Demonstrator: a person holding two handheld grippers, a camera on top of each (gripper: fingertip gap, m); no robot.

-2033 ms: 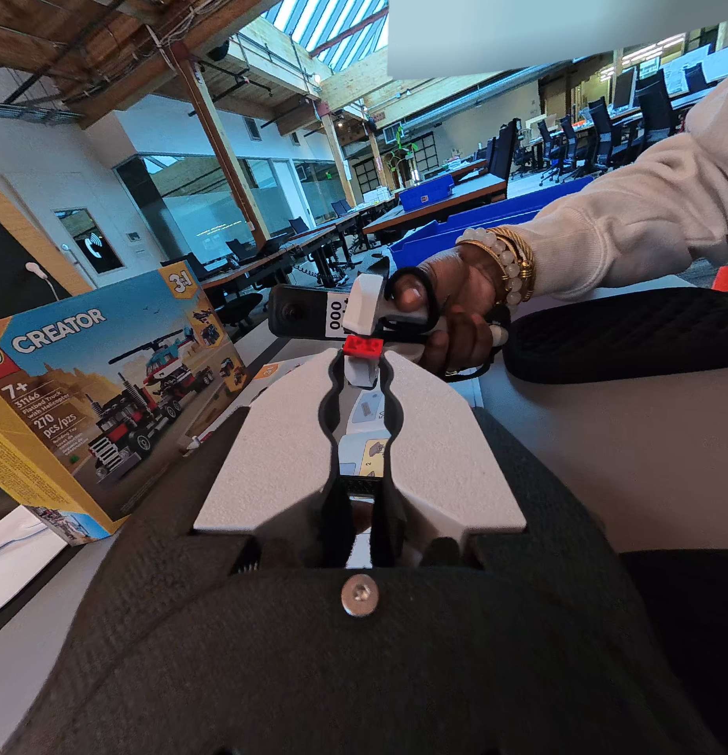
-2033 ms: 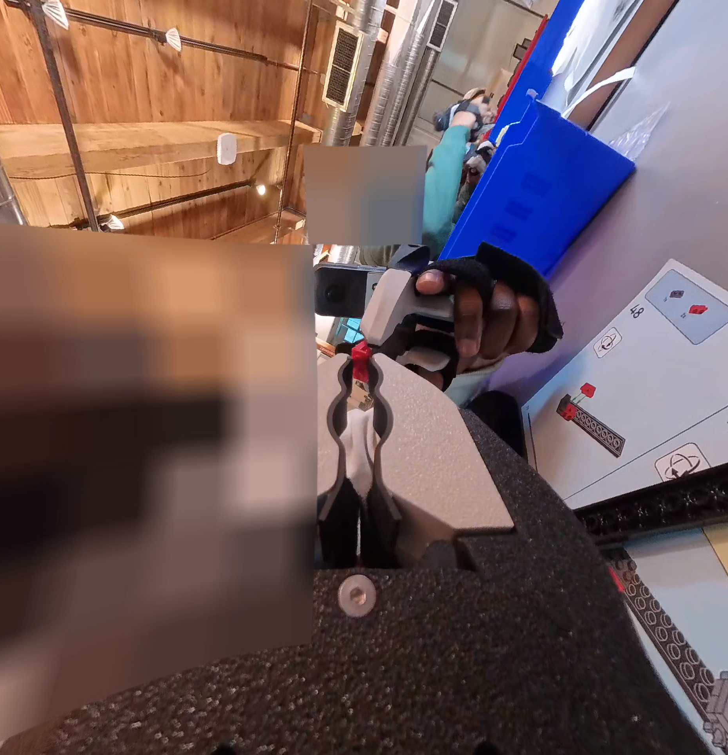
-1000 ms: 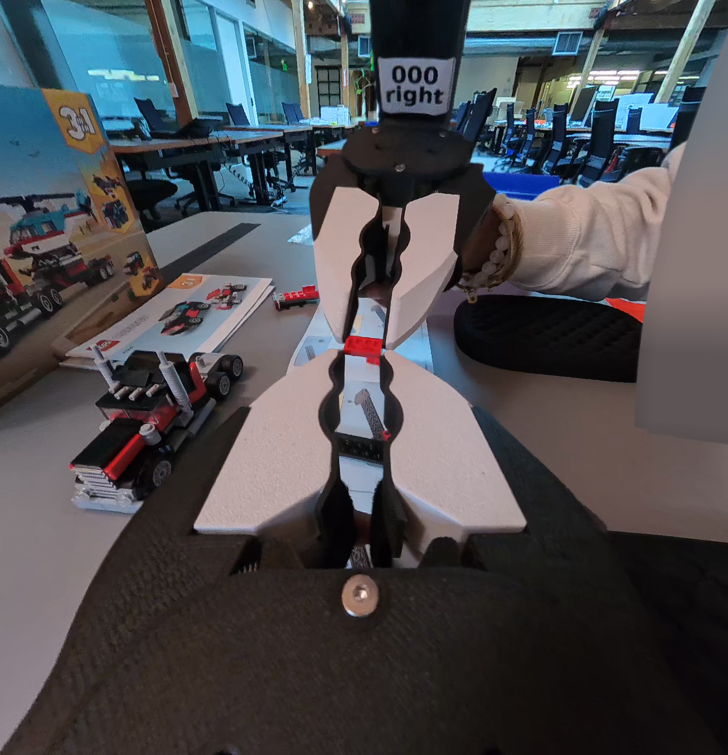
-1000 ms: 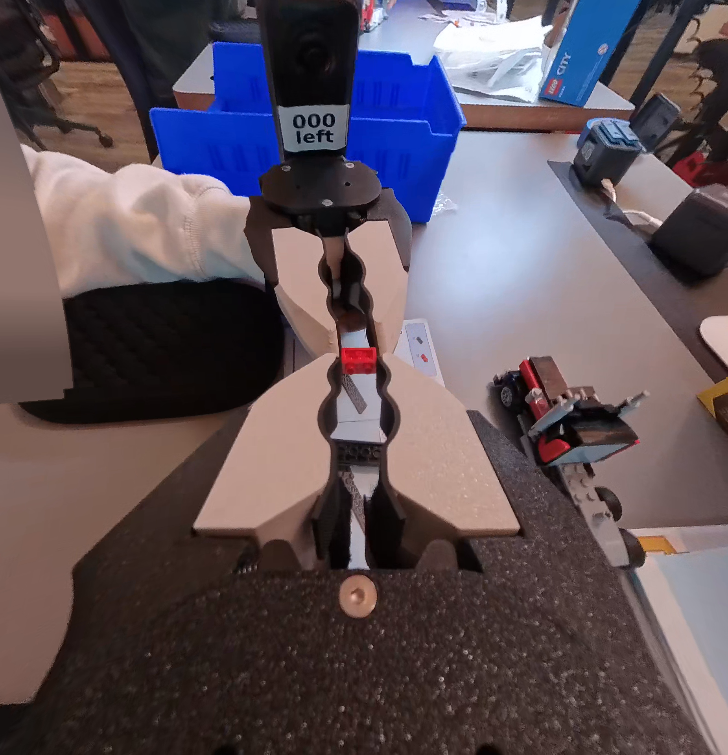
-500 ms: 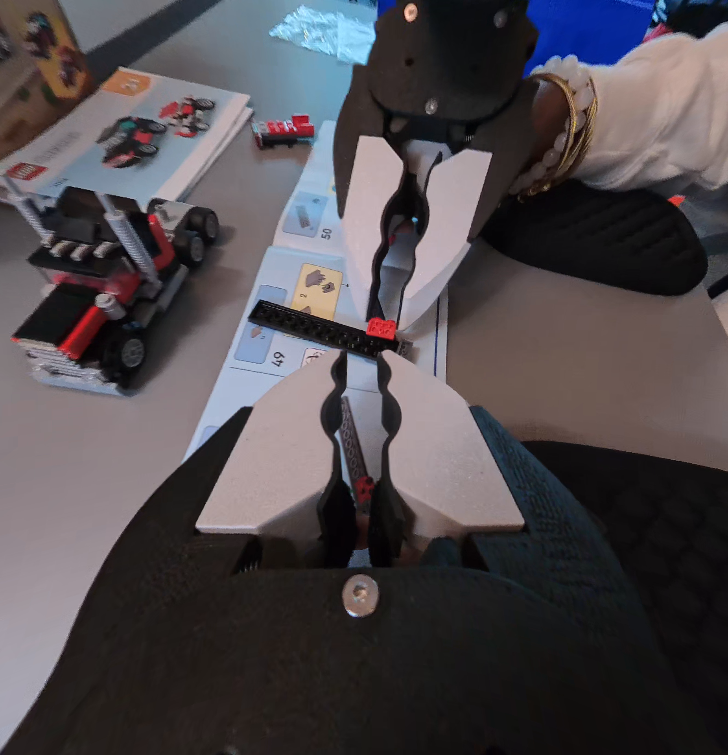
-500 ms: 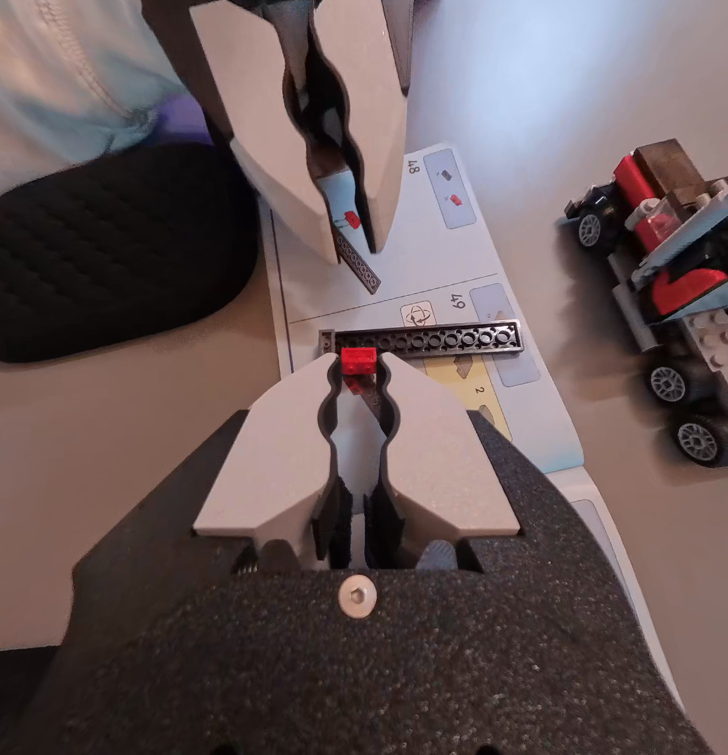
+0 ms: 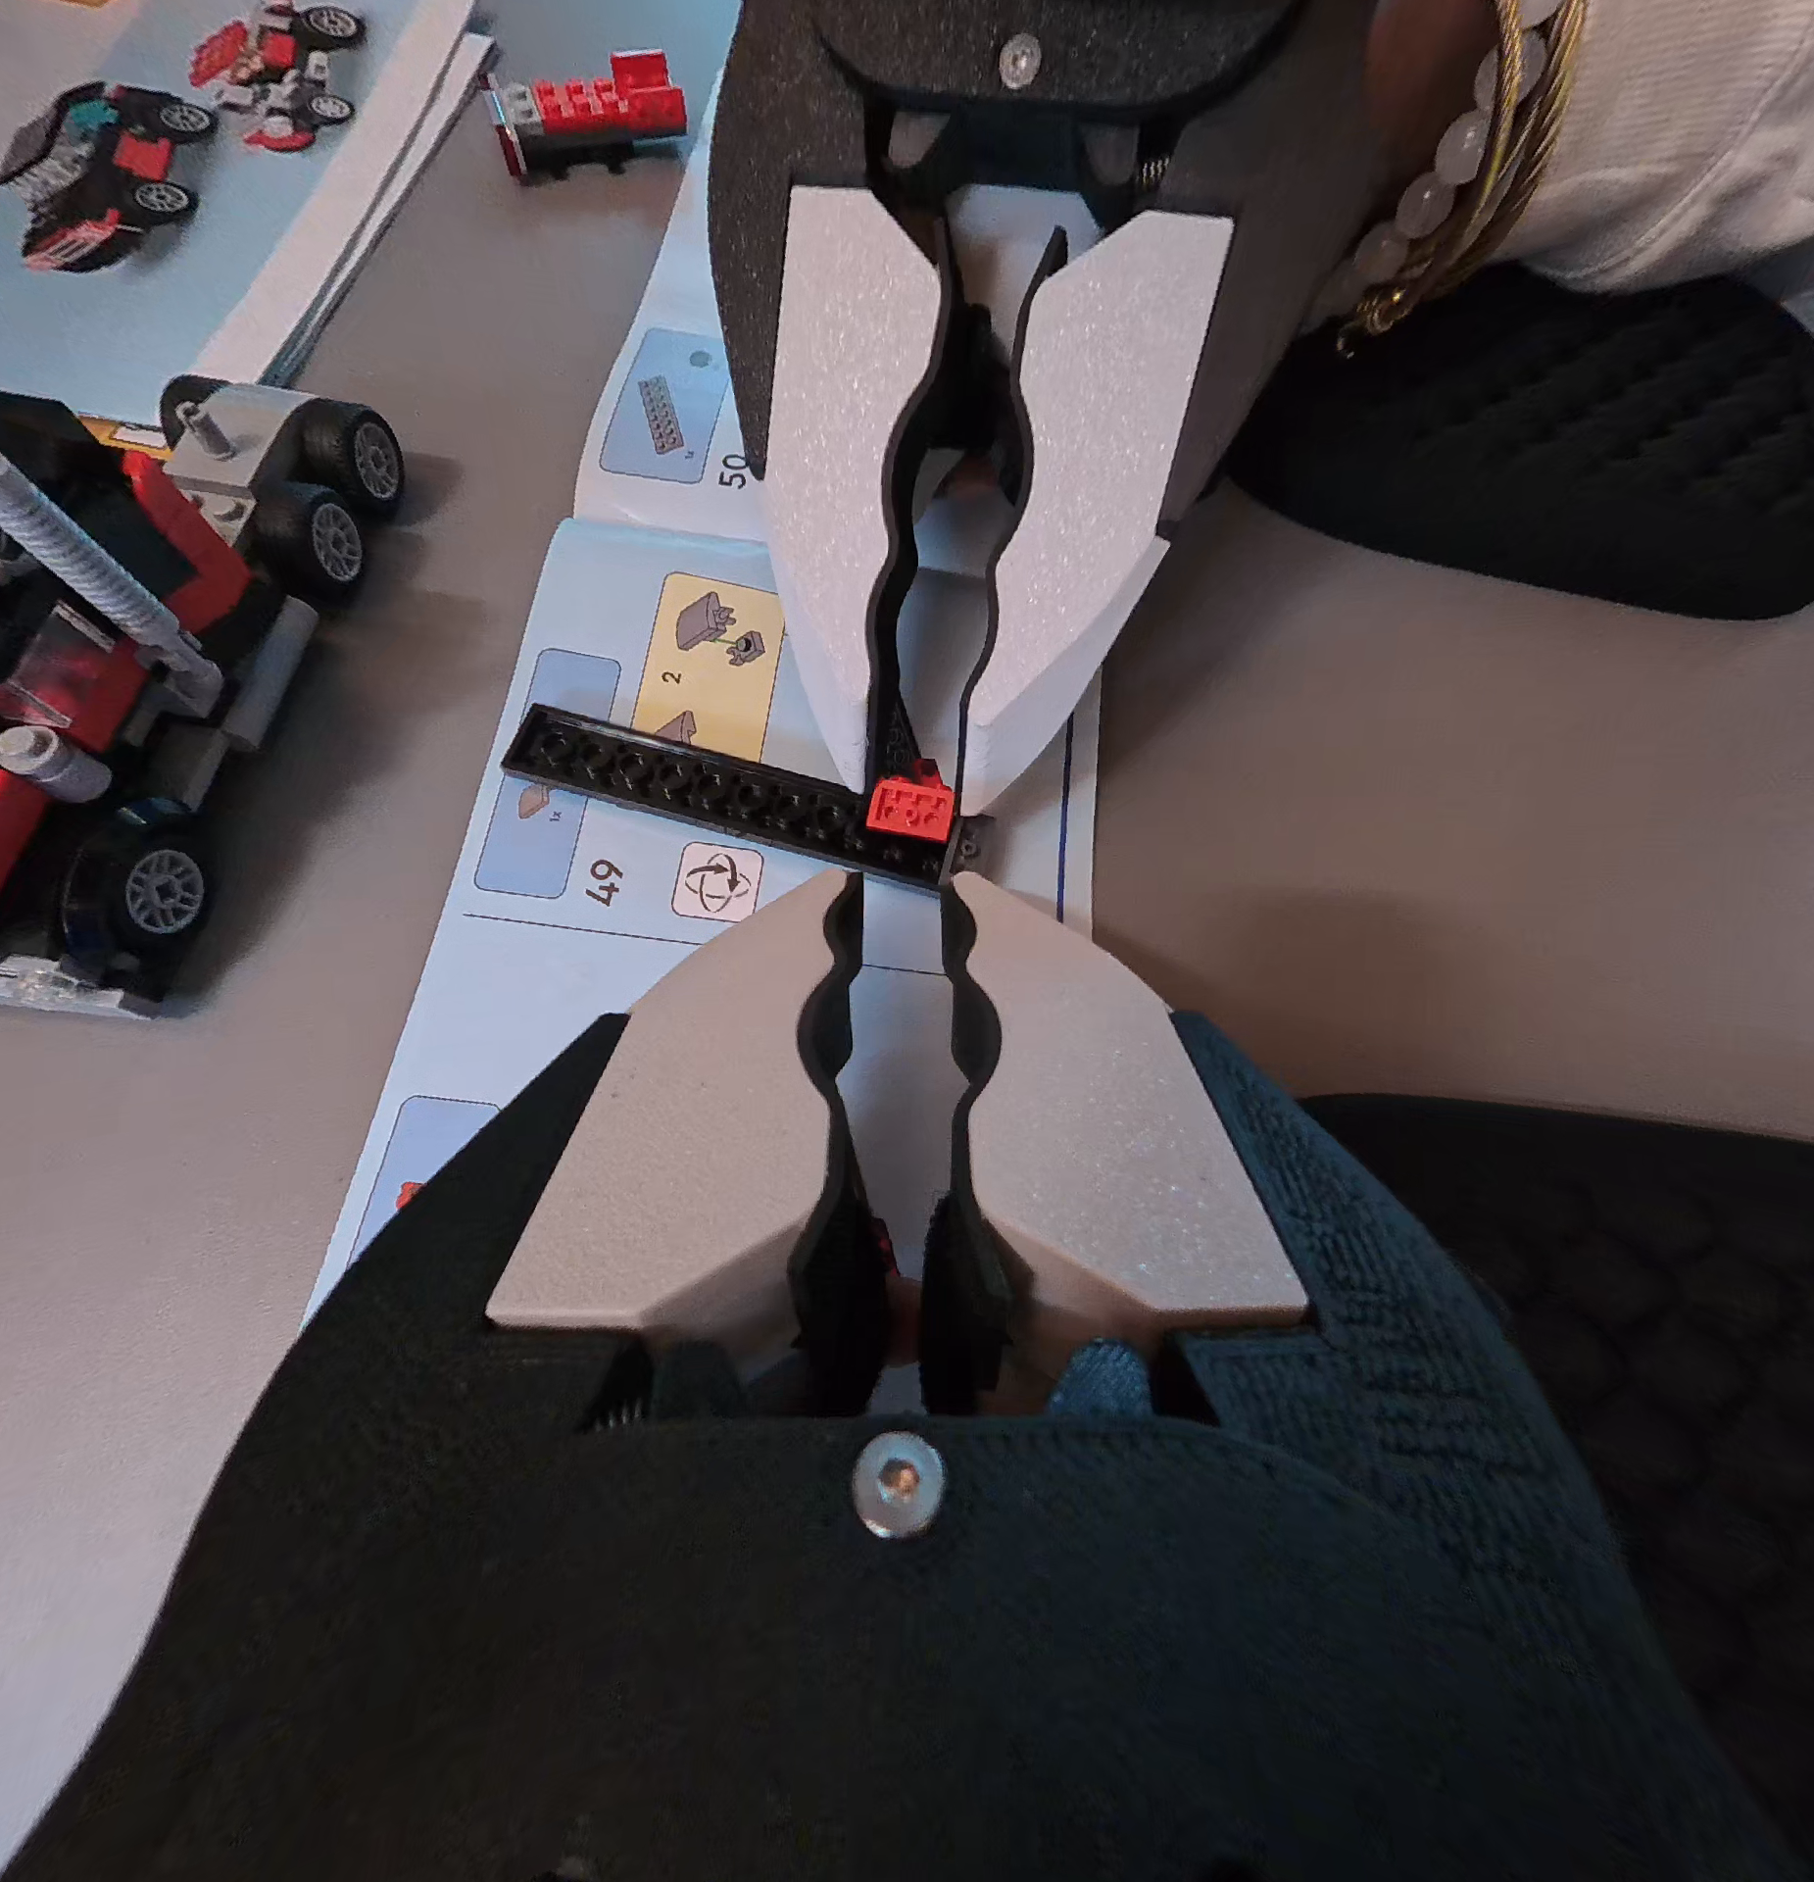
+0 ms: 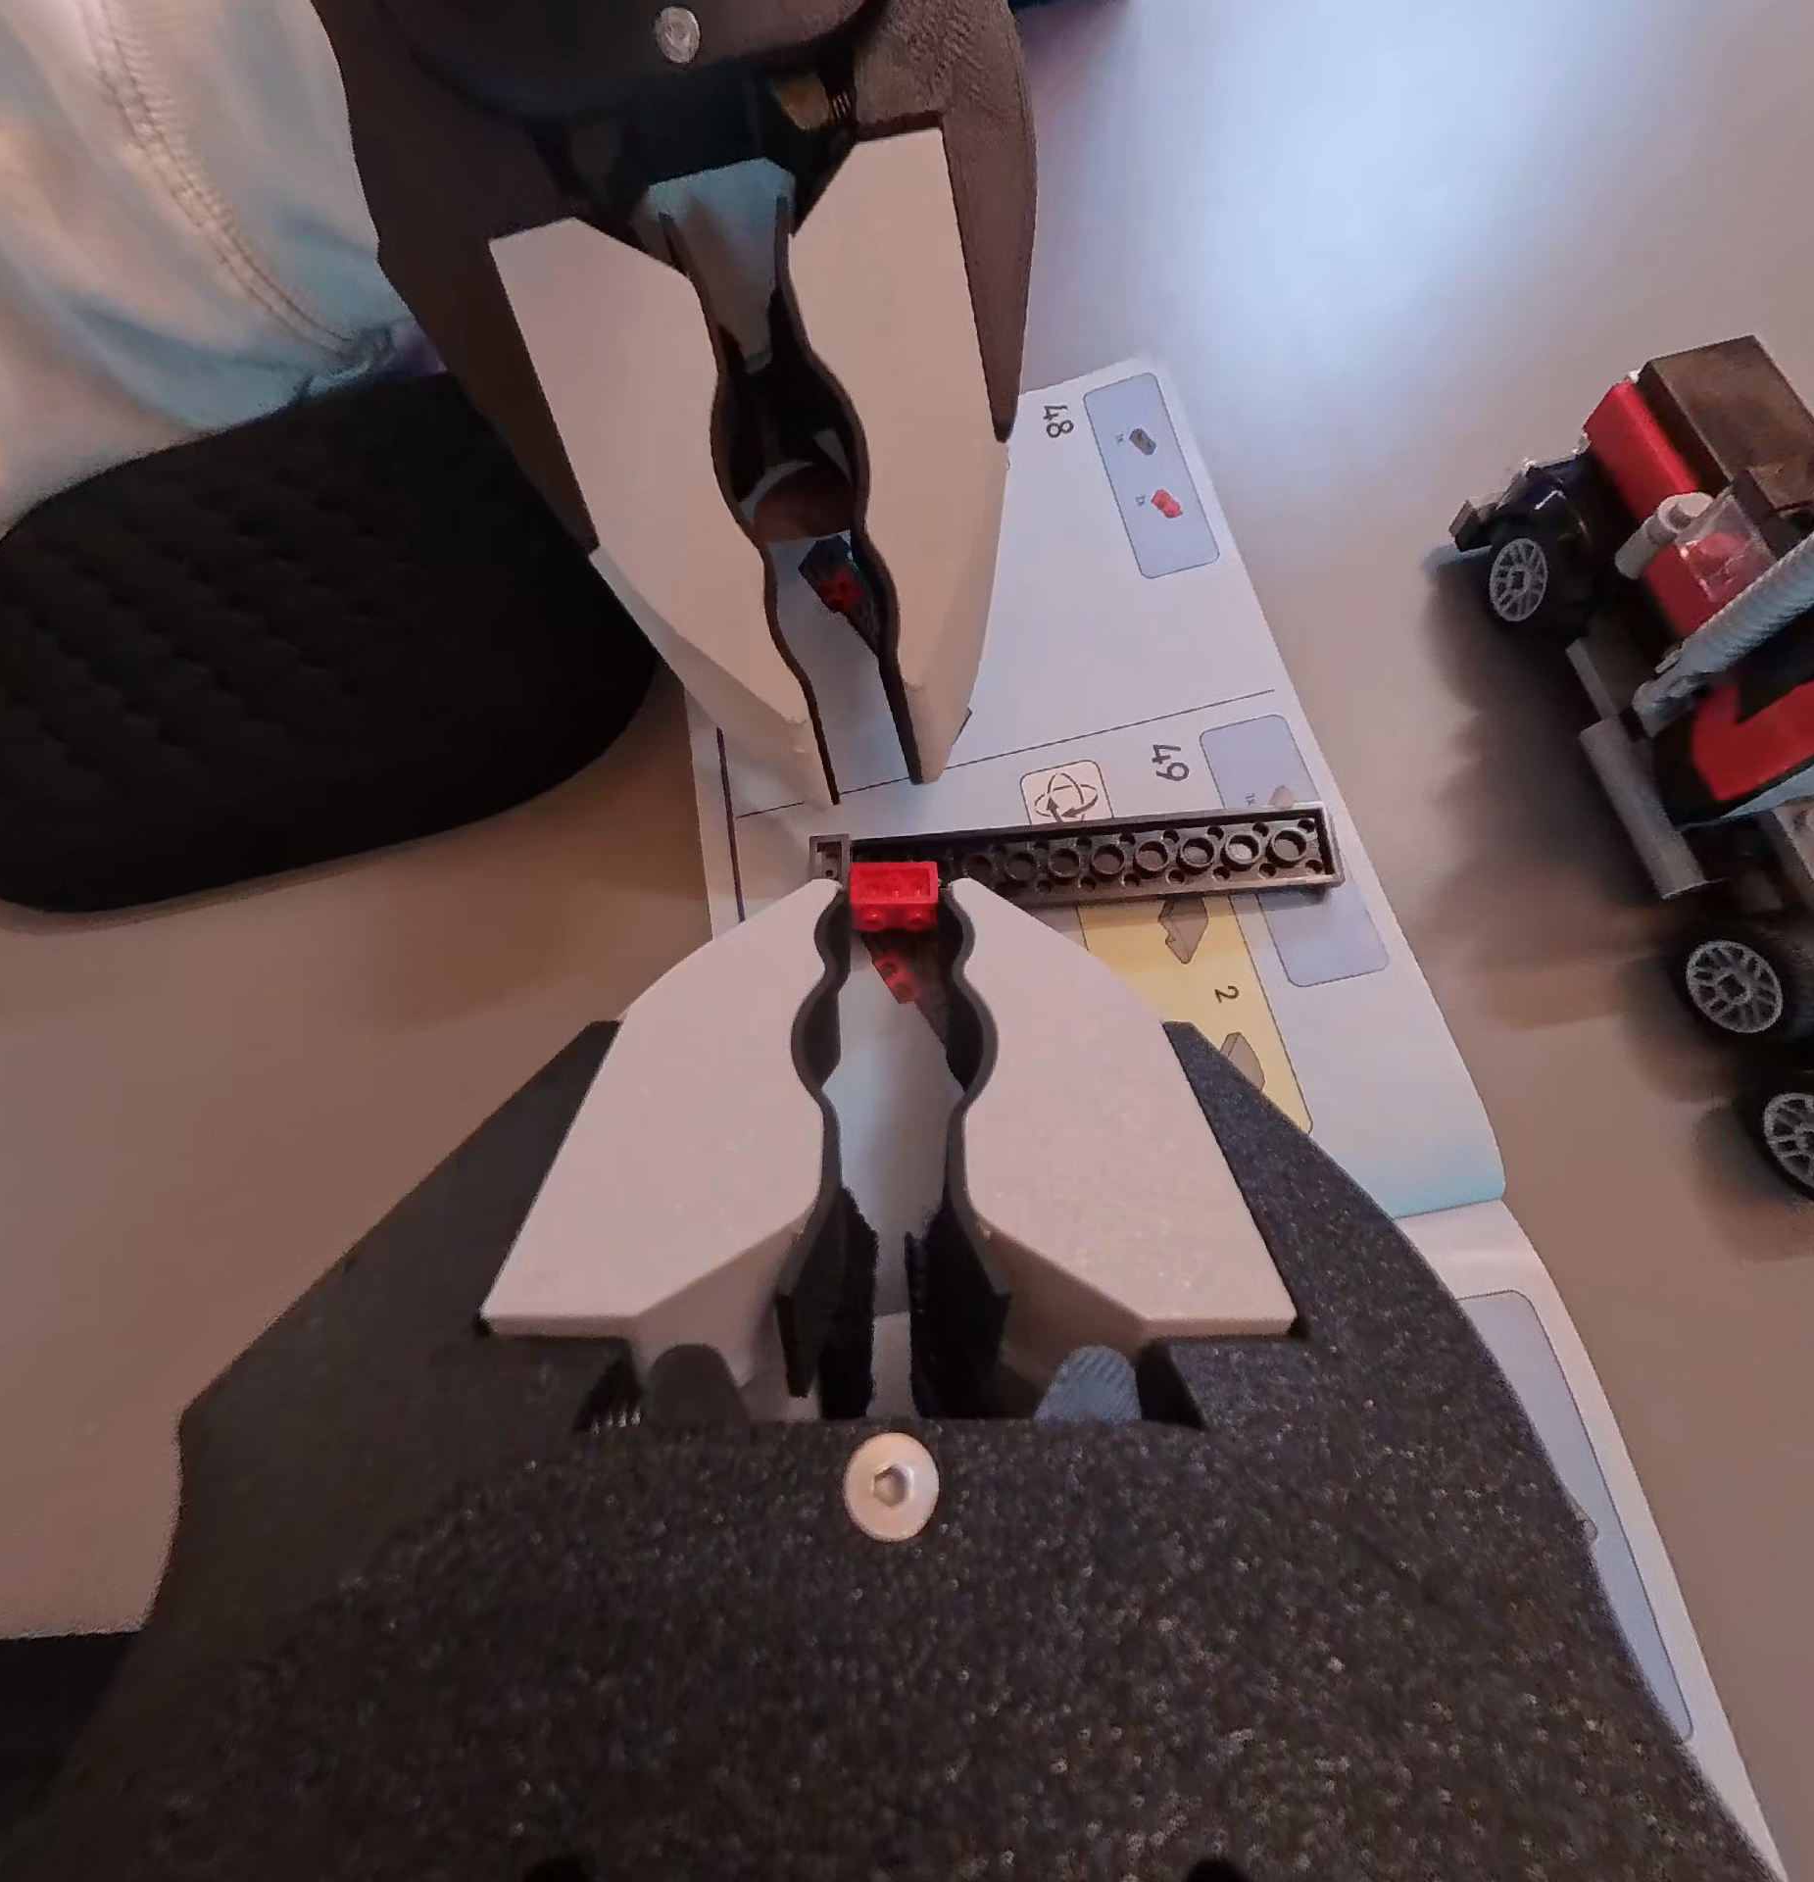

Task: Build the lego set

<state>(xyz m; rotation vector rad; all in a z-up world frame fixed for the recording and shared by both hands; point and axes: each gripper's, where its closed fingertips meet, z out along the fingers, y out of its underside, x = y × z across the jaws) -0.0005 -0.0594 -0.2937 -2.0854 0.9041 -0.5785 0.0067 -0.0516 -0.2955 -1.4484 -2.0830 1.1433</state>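
Jaws of the right gripper pinch a red brick; left wrist view adds loose red piece.

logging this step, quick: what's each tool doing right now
Left tool: slightly open, holding nothing, tips by the black plate.
Right tool: closed on the red brick, at the plate's end.

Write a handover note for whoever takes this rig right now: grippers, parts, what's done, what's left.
Right gripper: jaws shut on the small red brick, held at one end of the long black plate.
Left gripper: jaws slightly apart, empty, tips at the plate's near edge by the same end.
The plate lies studs up across the open instruction booklet; the truck stands beside it.
Done: brick brought to the plate's end. Whether it is pressed home cannot be told.
Left: seat the brick firmly, release, go on with the remaining steps.
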